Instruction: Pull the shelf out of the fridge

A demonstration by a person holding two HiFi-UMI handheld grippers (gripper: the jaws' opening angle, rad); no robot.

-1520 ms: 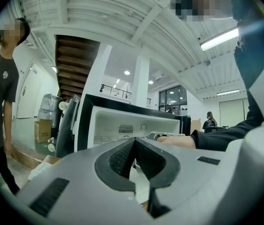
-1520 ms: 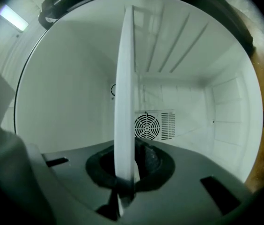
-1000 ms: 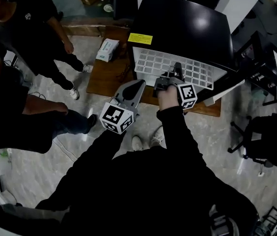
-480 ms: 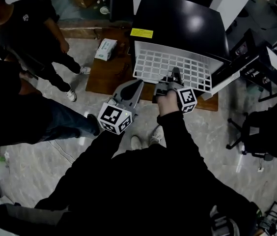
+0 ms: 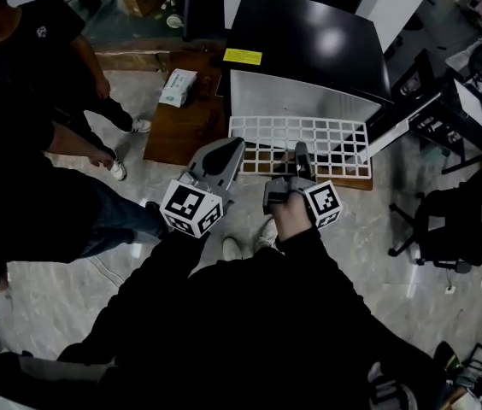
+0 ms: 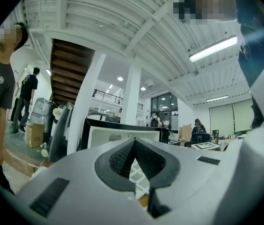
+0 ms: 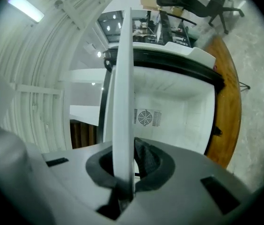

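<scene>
A black mini fridge (image 5: 309,41) stands open, its white inside (image 5: 301,101) facing me. The white wire shelf (image 5: 309,139) sticks far out of it, nearly level. My right gripper (image 5: 301,154) is shut on the shelf's front edge. In the right gripper view the shelf (image 7: 122,69) runs edge-on as a white bar between the pads, with the right gripper (image 7: 125,172) clamped on it and the fridge's back wall (image 7: 169,111) beyond. My left gripper (image 5: 236,145) hovers just left of the shelf's front corner, shut and empty. In the left gripper view the left gripper (image 6: 133,143) points at the fridge (image 6: 118,132).
The fridge sits on a low wooden platform (image 5: 181,131) with a tissue box (image 5: 178,86) on it. The fridge door (image 5: 412,122) swings open to the right, near a black office chair (image 5: 455,220). Two people (image 5: 44,58) stand at the left.
The shelf has slid further out of the fridge toward me, with my right gripper drawing back while still clamped on it. My left gripper has stayed beside it.
</scene>
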